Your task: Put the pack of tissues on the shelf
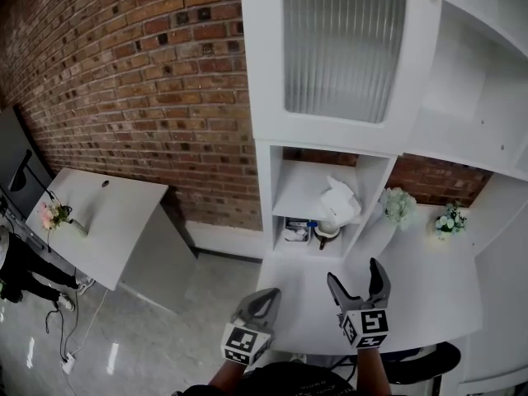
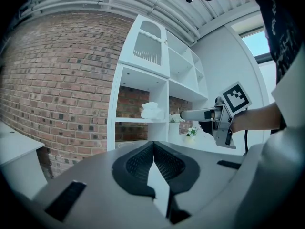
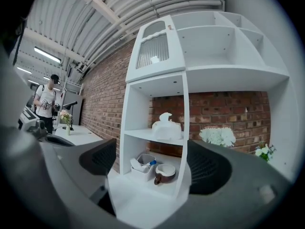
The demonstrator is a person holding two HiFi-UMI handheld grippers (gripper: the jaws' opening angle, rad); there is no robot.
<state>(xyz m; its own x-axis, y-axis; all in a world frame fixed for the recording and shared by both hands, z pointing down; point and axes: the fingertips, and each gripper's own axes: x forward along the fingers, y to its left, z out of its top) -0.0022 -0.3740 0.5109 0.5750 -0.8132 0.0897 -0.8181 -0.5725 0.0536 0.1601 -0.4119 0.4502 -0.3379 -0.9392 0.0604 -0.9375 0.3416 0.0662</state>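
Tissue pack [image 1: 340, 200] on shelf [image 1: 299, 195], right gripper [image 1: 353, 272] clear, fingers apart, left gripper [image 1: 266, 294] fingers closed

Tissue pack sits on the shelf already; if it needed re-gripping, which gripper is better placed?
Right, probably. The right gripper has open jaws and faces the tissue pack on the shelf squarely; the left gripper is shut, empty and further left.

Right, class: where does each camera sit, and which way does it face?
Head view: person's head, steeply down at the shelf unit; left gripper and right gripper show.
Left gripper view: on that gripper, facing the shelf unit; shut jaws, right gripper show.
Right gripper view: on that gripper, facing the shelf unit; open jaws show.
All share the pack of tissues in the shelf unit.
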